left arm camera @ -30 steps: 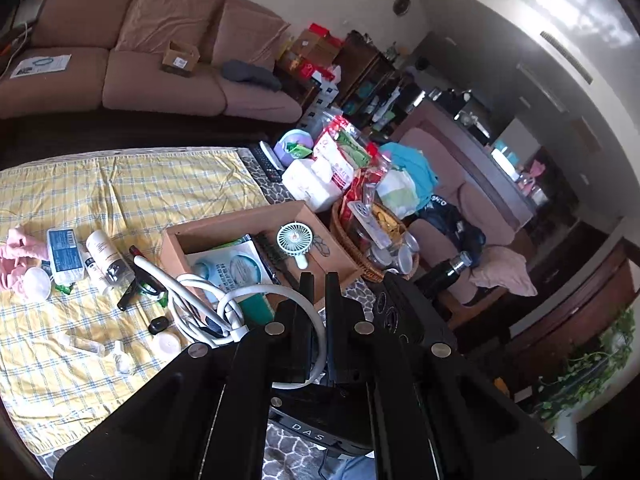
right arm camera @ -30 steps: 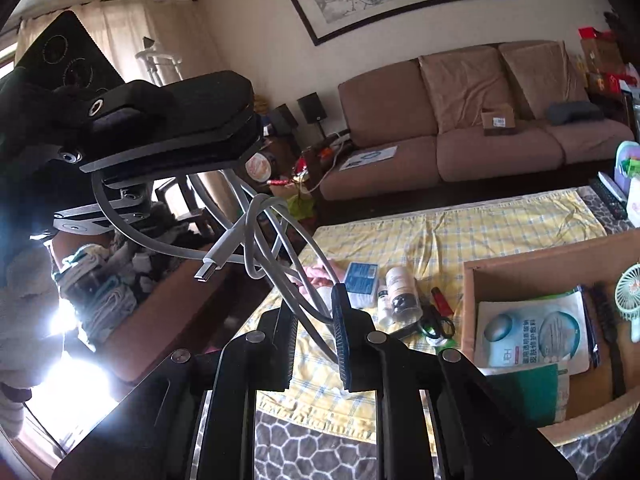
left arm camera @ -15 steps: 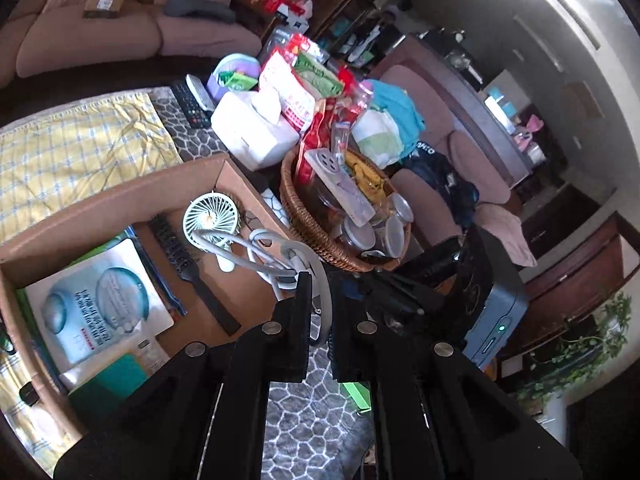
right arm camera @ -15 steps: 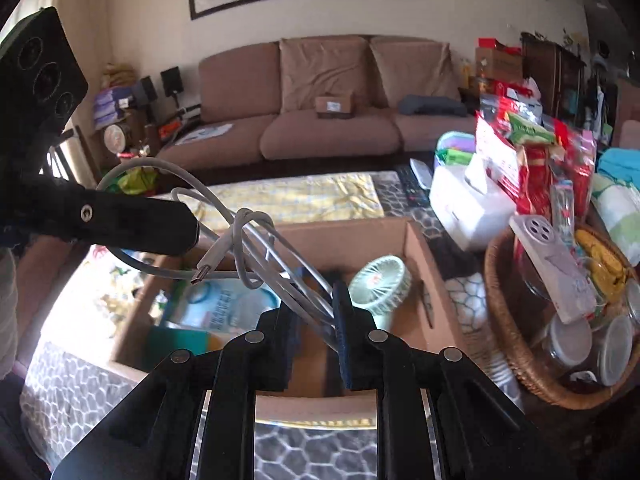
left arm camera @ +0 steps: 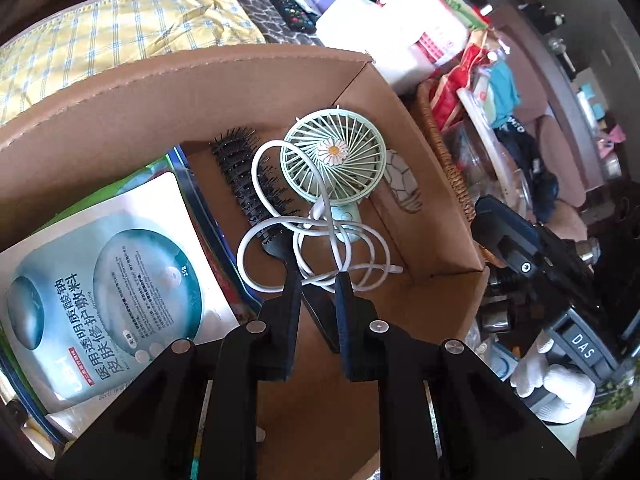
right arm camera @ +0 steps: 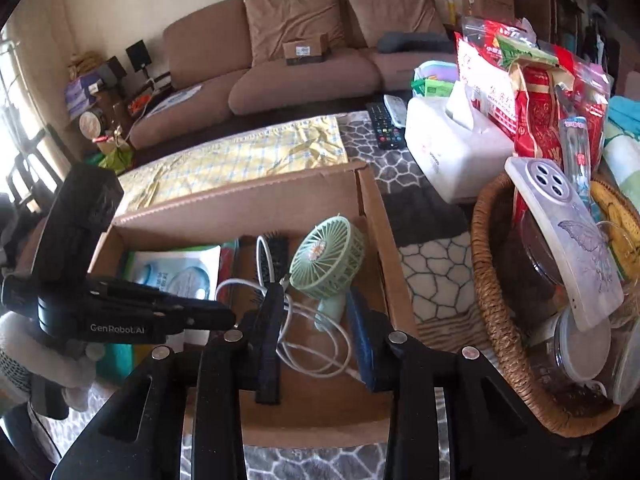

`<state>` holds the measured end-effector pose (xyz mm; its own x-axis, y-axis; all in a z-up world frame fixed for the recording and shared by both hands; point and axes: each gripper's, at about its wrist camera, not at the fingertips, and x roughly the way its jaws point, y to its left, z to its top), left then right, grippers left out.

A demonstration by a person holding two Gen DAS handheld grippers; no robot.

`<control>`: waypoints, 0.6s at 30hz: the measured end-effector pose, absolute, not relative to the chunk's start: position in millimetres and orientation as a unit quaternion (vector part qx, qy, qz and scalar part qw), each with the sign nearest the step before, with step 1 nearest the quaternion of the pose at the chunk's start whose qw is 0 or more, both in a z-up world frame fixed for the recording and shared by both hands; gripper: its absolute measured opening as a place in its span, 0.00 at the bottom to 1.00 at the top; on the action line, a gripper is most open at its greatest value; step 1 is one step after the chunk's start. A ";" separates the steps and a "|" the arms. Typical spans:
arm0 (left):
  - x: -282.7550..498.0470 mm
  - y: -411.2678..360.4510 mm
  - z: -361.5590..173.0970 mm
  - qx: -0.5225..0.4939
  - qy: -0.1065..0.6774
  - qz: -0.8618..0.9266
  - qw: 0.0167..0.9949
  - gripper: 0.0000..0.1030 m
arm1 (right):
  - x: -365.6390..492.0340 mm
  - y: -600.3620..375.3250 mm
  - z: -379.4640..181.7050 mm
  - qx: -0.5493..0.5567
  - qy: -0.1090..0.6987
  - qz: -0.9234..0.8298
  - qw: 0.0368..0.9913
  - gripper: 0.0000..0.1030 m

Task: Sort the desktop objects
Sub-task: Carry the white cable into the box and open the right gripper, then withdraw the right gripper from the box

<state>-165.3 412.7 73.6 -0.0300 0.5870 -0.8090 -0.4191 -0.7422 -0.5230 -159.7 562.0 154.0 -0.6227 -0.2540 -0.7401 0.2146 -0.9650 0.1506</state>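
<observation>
A coiled white cable [left arm camera: 320,224] lies loose inside the cardboard box [left arm camera: 200,80], draped over a green hand fan [left arm camera: 334,156] and a black hairbrush [left arm camera: 244,176]. My left gripper [left arm camera: 316,284] is open just above the cable's near loops. My right gripper [right arm camera: 316,312] is open over the same cable [right arm camera: 320,344] in the box [right arm camera: 248,200], with the fan [right arm camera: 326,256] beyond it. A face-mask packet [left arm camera: 104,280] lies in the box's left part.
A wicker basket [right arm camera: 492,312] full of snack bags and jars stands right of the box. A white tissue box [right arm camera: 444,152] and remotes [right arm camera: 384,124] lie behind. A yellow checked cloth [right arm camera: 240,156] covers the table beyond the box.
Both grippers carried the cable from the cloth to over the box, lowered it, and opened. The cable now rests in the box on the fan and brush.
</observation>
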 end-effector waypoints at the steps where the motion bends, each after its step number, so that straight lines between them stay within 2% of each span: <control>1: -162.0 408.0 79.4 -0.595 -0.066 0.717 0.357 0.14 | -156.0 559.8 158.3 0.414 -0.017 -0.901 0.131 0.35; 3: -156.3 397.9 94.1 -0.583 -0.052 0.727 0.359 0.15 | -151.3 551.1 166.7 0.415 -0.001 -0.900 0.132 0.39; 5: -148.2 383.6 111.1 -0.568 -0.037 0.739 0.360 0.20 | -145.4 543.6 172.2 0.416 0.005 -0.899 0.138 0.42; 8: -133.6 357.6 137.6 -0.539 -0.020 0.762 0.357 0.53 | -133.3 531.9 179.9 0.412 -0.005 -0.900 0.142 0.44; 10: -121.9 338.7 152.8 -0.520 -0.010 0.777 0.353 0.97 | -122.2 520.8 184.5 0.402 -0.014 -0.904 0.149 0.50; 12: -108.8 314.8 164.5 -0.507 -0.010 0.788 0.349 1.00 | -112.9 509.4 186.9 0.392 -0.024 -0.907 0.151 0.60; 16: -87.8 254.0 172.8 -0.494 -0.038 0.801 0.338 1.00 | -89.6 491.9 194.1 0.359 -0.083 -0.910 0.189 0.69; 18: -78.2 216.3 172.7 -0.485 -0.055 0.810 0.324 1.00 | -78.2 480.4 199.9 0.340 -0.102 -0.913 0.203 0.84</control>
